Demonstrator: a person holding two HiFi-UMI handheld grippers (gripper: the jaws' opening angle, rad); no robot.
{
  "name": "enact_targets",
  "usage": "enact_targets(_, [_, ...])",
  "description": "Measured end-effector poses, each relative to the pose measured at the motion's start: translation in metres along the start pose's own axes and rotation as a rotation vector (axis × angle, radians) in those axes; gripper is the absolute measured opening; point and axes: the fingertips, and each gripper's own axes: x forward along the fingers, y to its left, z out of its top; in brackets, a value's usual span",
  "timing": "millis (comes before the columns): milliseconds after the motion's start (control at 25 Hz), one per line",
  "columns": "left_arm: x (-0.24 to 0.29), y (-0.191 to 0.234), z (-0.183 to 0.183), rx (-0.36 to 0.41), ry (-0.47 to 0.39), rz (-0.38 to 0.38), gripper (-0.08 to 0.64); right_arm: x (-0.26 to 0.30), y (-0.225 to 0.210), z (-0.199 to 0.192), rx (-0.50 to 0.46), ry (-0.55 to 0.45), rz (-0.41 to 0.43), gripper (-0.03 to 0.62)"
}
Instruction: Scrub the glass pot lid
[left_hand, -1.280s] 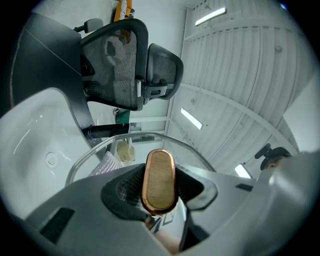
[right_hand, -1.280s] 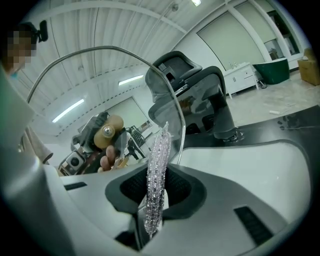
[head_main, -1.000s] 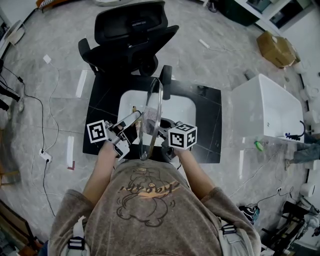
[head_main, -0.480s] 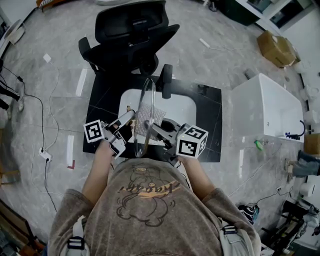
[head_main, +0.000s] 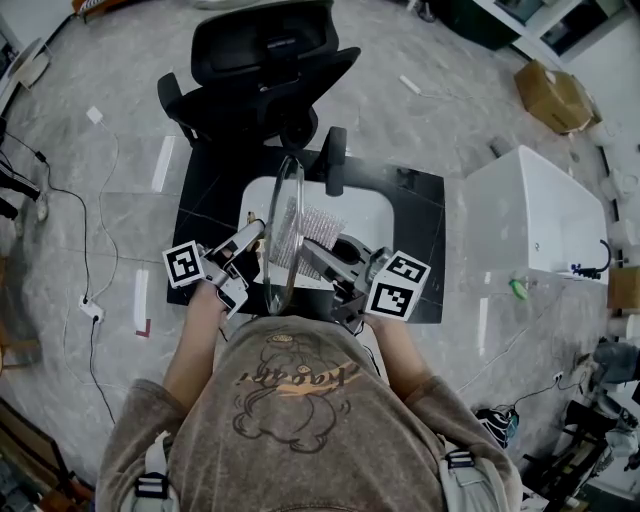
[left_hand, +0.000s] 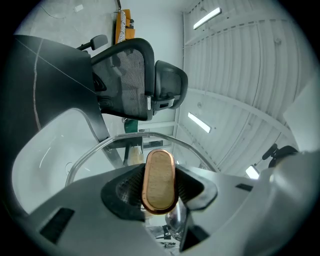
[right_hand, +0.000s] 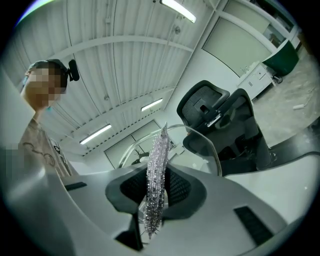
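A black mesh-backed office chair (head_main: 262, 75) stands at the far edge of a black square desk (head_main: 410, 250) with a white basin (head_main: 365, 212) set into it. Right of it, on the grey tiled floor (head_main: 450, 120), sit a white rectangular cabinet (head_main: 535, 215) and, farther off, a brown cardboard box (head_main: 552, 97).

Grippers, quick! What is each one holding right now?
Left gripper: closed, holding the lid handle.
Right gripper: closed, holding the scrubber.
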Motion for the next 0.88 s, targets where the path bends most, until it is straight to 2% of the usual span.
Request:
enact_targets(120, [-0.007,-0.007,0.007,0.016,-0.017,0.003,0.181,-0.007,-0.012,0.003,0.0,-0.019,-0.04,0.081])
enact_targets(280, [-0.03,-0.019,0.024,0.03,-0.061,0.006,0.181,-0.042,-0.044,0.007,0.024,-0.052,-0.155,0.081])
enact_targets(440, [-0.049,-0.025,0.036,0.102,-0.082,0.084,0.181,-0.058,-0.064,0.004,0.005,-0.05,-0.244,0.081])
enact_targets(520, [-0.052,-0.024,0.041,0.178,-0.072,0.172,0.181,-0.058,-0.072,0.001,-0.005,-0.056,-0.284,0.08])
enact_targets(560, [-0.054,-0.021,0.044,0.24,-0.061,0.236,0.181,-0.058,-0.076,-0.001,-0.01,-0.057,-0.307,0.081])
enact_targets(680, [-0.062,-0.01,0.053,0.457,-0.027,0.478,0.181,-0.057,-0.085,-0.006,-0.032,-0.05,-0.371,0.081])
enact_targets(800, [-0.074,-0.001,0.057,0.641,-0.009,0.721,0.181,-0.055,-0.09,-0.013,-0.069,-0.019,-0.422,0.08])
enact_targets(880, [-0.08,0.001,0.059,0.737,0.013,0.823,0.181,-0.052,-0.091,-0.017,-0.083,-0.001,-0.433,0.081])
